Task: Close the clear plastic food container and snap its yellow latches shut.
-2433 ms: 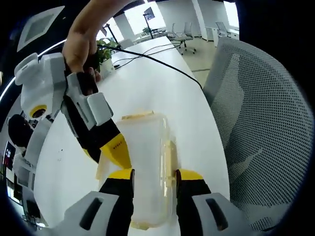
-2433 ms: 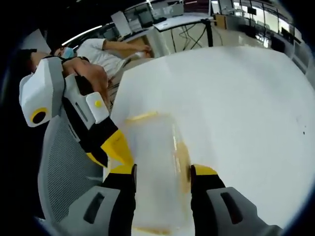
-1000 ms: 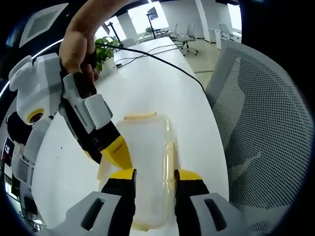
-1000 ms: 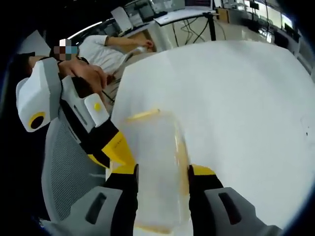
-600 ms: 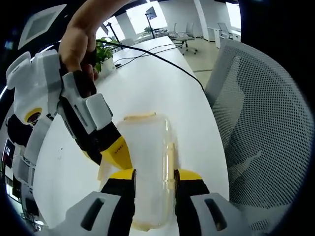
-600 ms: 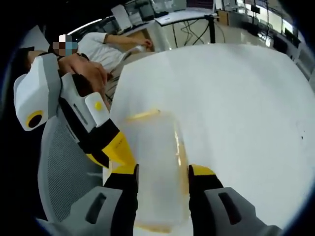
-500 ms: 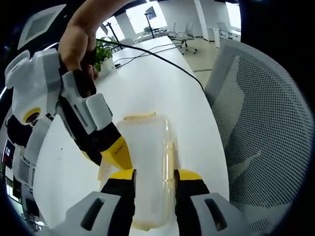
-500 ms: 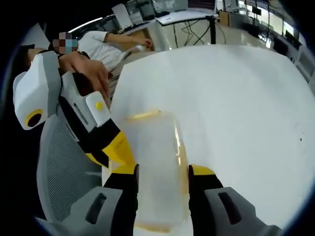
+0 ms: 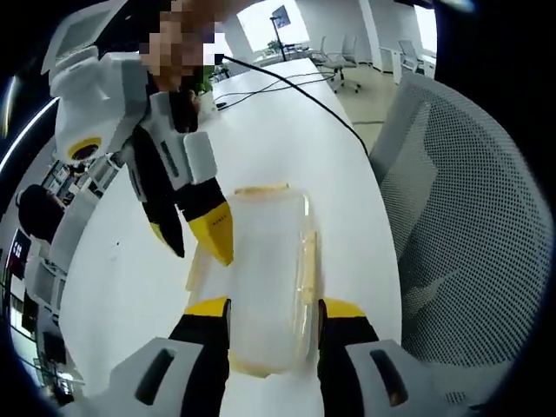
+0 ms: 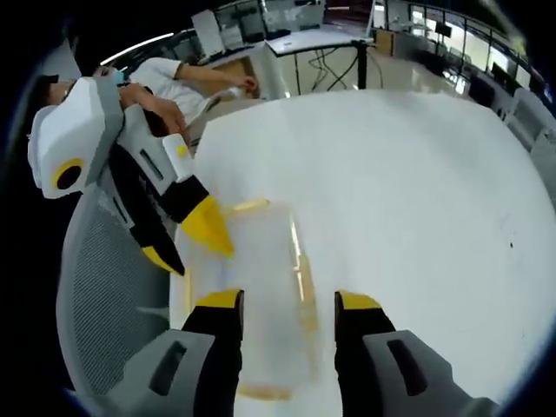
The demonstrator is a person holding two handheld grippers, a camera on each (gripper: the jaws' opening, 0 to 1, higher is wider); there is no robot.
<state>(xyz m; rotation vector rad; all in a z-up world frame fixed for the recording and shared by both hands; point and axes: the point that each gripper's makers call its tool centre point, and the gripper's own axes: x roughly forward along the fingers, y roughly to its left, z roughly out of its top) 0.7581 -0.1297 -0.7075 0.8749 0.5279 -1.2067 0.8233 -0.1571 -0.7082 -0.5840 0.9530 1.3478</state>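
Observation:
The clear plastic food container [image 9: 265, 278] lies flat on the white table [image 9: 261, 130] with its lid on. Pale yellow latches [image 9: 307, 261] run along its edges. My left gripper [image 9: 274, 307] is open, its jaws standing to either side of the container's near end. My right gripper [image 9: 191, 239] comes in from the upper left, open, one tip by the container's left edge. In the right gripper view the container [image 10: 252, 287] lies under my open right gripper [image 10: 287, 301]. There the left gripper [image 10: 184, 241] hovers at the container's far left corner.
A grey mesh office chair [image 9: 469, 217] stands close against the table edge beside the container, also in the right gripper view as the chair [image 10: 95, 287]. A black cable [image 9: 295, 87] runs across the far table. A person in white [image 10: 182, 82] sits beyond.
Both grippers have drawn back and up from the container, which looks smaller. Each one's yellow jaw, earlier against the container's side, now stands off it.

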